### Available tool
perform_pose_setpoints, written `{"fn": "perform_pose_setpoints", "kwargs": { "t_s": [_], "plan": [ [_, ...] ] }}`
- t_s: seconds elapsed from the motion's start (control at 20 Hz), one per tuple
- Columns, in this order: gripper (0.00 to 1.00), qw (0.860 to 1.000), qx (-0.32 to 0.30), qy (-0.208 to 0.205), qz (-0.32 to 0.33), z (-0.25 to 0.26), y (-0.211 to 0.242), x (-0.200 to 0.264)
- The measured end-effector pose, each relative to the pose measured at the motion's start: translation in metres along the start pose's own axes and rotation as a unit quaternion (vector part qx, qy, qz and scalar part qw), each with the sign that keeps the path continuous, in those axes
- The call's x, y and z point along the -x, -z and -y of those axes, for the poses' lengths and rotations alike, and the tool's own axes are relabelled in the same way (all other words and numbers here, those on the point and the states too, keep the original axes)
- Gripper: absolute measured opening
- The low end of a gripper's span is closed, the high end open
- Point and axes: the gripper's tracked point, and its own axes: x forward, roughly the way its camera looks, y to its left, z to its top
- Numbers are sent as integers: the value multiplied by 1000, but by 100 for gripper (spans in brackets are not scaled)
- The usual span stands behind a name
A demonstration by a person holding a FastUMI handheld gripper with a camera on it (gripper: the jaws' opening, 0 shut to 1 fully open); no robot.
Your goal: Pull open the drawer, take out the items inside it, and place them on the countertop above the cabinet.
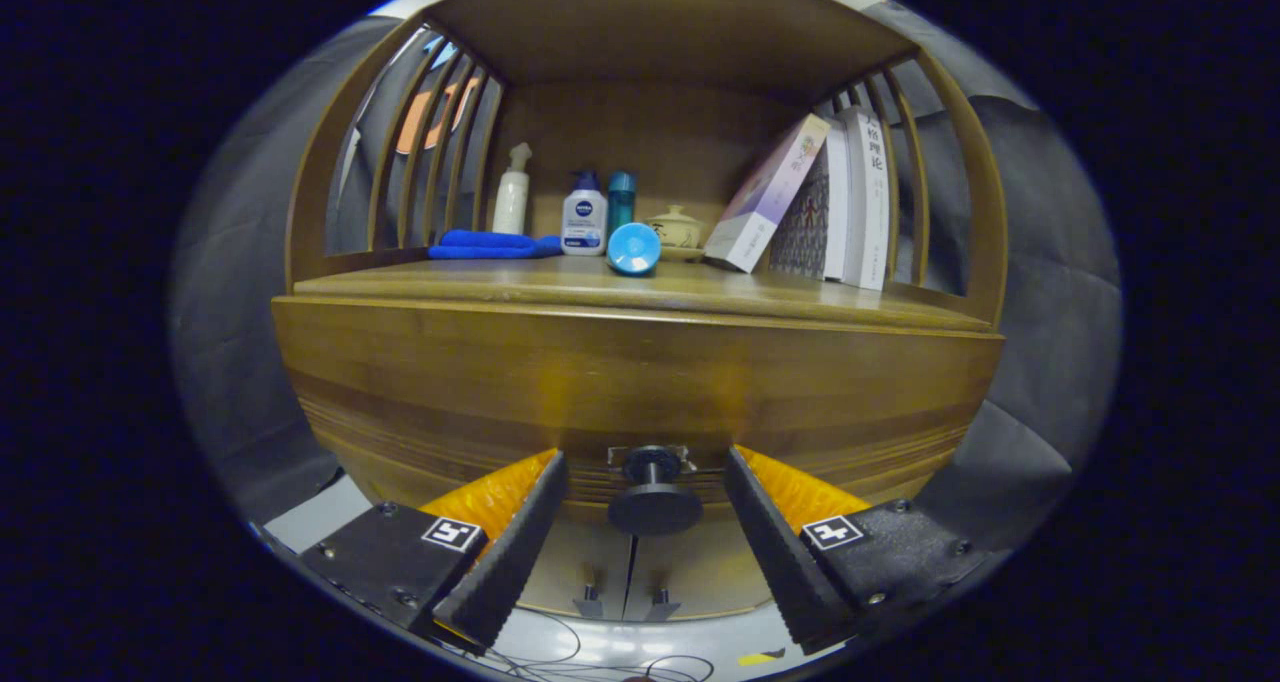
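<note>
Drawer [640, 382] was fully closed under the countertop [560, 284], its black knob [654, 502] sitting right between the gripper [646, 482] fingers, which were spread wide and not touching it. Up on the shelf sat a blue cloth [487, 245], some bottles [584, 214], a blue disc [634, 249] and leaning books [840, 202]

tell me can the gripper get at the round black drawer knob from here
Probably yes: the round black drawer knob sits between the open gripper's fingers, untouched, with nothing in between.
</note>
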Motion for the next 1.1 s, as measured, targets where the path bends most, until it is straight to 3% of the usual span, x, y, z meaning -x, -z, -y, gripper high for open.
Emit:
{"fn": "perform_pose_setpoints", "kwargs": {
  "t_s": [0.25,0.45,0.7,1.1],
  "plan": [
    [100,999,43,-2,9,-2,-4,9],
    [100,993,76,-33,82,-15,-51,69],
    [100,990,37,-70,117,-10,-65,147],
    [100,989,-20,-40,140,78,-53,264]
  ]
}}
